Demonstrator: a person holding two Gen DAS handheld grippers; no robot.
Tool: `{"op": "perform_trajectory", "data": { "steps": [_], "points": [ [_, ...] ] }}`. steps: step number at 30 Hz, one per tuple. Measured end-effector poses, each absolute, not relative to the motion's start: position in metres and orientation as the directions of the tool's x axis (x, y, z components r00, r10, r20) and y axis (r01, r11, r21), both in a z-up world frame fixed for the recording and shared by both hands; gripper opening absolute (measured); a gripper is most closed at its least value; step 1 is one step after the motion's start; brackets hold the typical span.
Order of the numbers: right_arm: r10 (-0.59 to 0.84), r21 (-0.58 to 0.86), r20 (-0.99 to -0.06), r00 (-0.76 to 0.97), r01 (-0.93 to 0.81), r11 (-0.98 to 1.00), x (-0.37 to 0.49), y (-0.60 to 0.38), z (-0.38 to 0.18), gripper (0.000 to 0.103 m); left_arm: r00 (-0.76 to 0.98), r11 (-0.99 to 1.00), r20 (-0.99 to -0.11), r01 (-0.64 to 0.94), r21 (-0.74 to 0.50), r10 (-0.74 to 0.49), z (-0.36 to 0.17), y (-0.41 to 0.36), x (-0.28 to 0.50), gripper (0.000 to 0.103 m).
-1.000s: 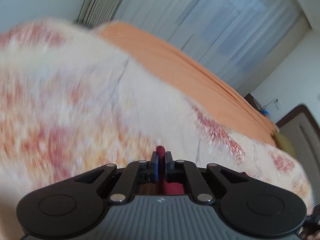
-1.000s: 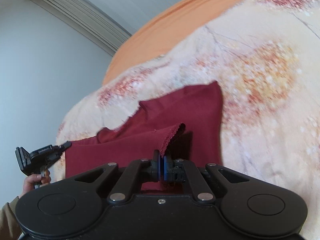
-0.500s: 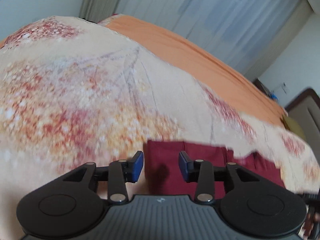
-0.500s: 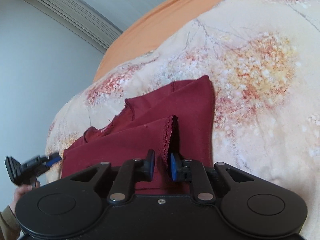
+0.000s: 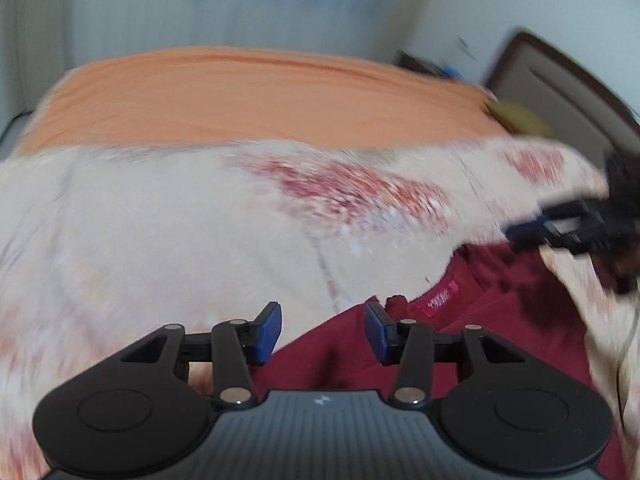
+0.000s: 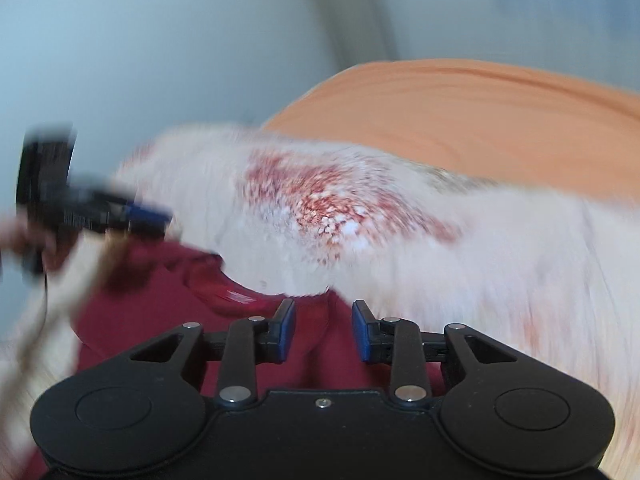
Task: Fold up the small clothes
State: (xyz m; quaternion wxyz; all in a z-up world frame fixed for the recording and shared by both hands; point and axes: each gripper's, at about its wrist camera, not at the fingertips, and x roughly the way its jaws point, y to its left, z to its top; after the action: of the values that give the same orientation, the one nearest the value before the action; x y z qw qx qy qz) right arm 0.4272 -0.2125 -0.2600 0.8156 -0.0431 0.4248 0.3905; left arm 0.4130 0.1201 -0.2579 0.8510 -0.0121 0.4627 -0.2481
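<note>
Garment [image 5: 500, 328]: dark red, lying flat on the flowered blanket [image 5: 180, 240], near edge of the bed. Neck opening and a red label [image 5: 442, 300] show in the left wrist view; the curved neckline also shows in the right wrist view [image 6: 224, 280].

Left gripper [image 5: 323, 334]: jaws apart and opening, moderate gap. Nothing pinched. Blue pads [image 5: 267, 332] hang over the garment's left edge, one over blanket, one over red cloth. Whether the tips touch the fabric, can't tell.

Right gripper [image 6: 323, 330]: jaws apart and opening, narrower gap than the left. Nothing pinched; red cloth lies below the gap, pads clear of it as far as I can see.

Each gripper shows in the other's camera: the right one at the right edge of the left view [image 5: 560, 228], the left one at the left edge of the right view [image 6: 100, 208], a hand [image 6: 28, 240] behind it. Both smeared.

Orange sheet [image 5: 260, 96] covers the far side of the bed, beyond the blanket. Brown headboard [image 5: 560, 92] at right, pale curtains [image 5: 200, 4] behind. Both views heavily motion-blurred, so fine detail is unreliable.
</note>
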Motion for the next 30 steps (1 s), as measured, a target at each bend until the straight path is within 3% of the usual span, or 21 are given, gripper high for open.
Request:
{"op": "perform_trajectory", "data": {
  "steps": [3,8,10,11,13,17,20,21,22,23,24,25,26,28,30],
  "points": [
    [0.557,0.155,-0.784,0.274,-0.783,0.603,0.445,-0.189,-0.271,0.033,0.342,0.819,-0.83,0.532,-0.216,-0.441,-0.27,0.101,0.431,0.051],
    [0.506,0.147,-0.847,0.162,-0.843,0.517,0.455,-0.175,-0.293,0.032,0.214,0.761,-0.874,0.606,-0.23,-0.435,-0.294,0.088,0.441,0.051],
    [0.494,0.128,-0.855,0.161,-0.856,0.502,0.454,-0.172,-0.298,0.006,0.196,0.755,-0.878,0.611,-0.238,-0.436,-0.295,0.086,0.444,0.047],
    [0.497,0.135,-0.853,0.158,-0.854,0.503,0.454,-0.173,-0.297,0.006,0.195,0.75,-0.878,0.617,-0.237,-0.438,-0.295,0.084,0.443,0.025],
    [0.53,0.17,-0.833,0.158,-0.839,0.517,0.457,-0.179,-0.289,0.004,0.215,0.74,-0.856,0.625,-0.249,-0.471,-0.285,0.085,0.441,0.006],
    [0.636,0.291,-0.737,0.228,-0.743,0.603,0.472,-0.207,-0.269,0.004,0.431,0.829,-0.754,0.495,-0.261,-0.496,-0.266,0.115,0.437,0.0],
    [0.568,0.264,-0.791,0.225,-0.713,0.649,0.468,-0.204,-0.293,0.004,0.477,0.906,-0.792,0.362,-0.218,-0.381,-0.288,0.127,0.441,0.0],
    [0.558,0.262,-0.795,0.238,-0.696,0.669,0.466,-0.203,-0.296,0.007,0.479,0.916,-0.801,0.346,-0.204,-0.359,-0.292,0.127,0.441,0.0],
    [0.574,0.288,-0.78,0.249,-0.671,0.683,0.465,-0.206,-0.294,0.019,0.482,0.916,-0.796,0.34,-0.215,-0.366,-0.29,0.128,0.438,0.0],
    [0.598,0.315,-0.753,0.274,-0.648,0.694,0.463,-0.21,-0.287,0.027,0.488,0.915,-0.789,0.331,-0.229,-0.374,-0.285,0.131,0.435,0.003],
    [0.615,0.327,-0.725,0.311,-0.63,0.705,0.458,-0.216,-0.278,0.042,0.504,0.918,-0.779,0.32,-0.235,-0.375,-0.279,0.134,0.43,0.009],
    [0.628,0.331,-0.698,0.343,-0.624,0.708,0.451,-0.224,-0.268,0.045,0.52,0.917,-0.765,0.32,-0.239,-0.381,-0.27,0.138,0.422,0.028],
    [0.637,0.334,-0.676,0.369,-0.617,0.712,0.443,-0.233,-0.258,0.045,0.539,0.916,-0.747,0.317,-0.248,-0.389,-0.26,0.143,0.411,0.053],
    [0.64,0.345,-0.656,0.4,-0.596,0.725,0.423,-0.253,-0.245,0.045,0.57,0.911,-0.713,0.301,-0.281,-0.408,-0.243,0.152,0.385,0.065],
    [0.643,0.358,-0.641,0.42,-0.578,0.734,0.396,-0.273,-0.235,0.046,0.567,0.885,-0.68,0.333,-0.327,-0.465,-0.232,0.154,0.355,0.067]
  ]
}}
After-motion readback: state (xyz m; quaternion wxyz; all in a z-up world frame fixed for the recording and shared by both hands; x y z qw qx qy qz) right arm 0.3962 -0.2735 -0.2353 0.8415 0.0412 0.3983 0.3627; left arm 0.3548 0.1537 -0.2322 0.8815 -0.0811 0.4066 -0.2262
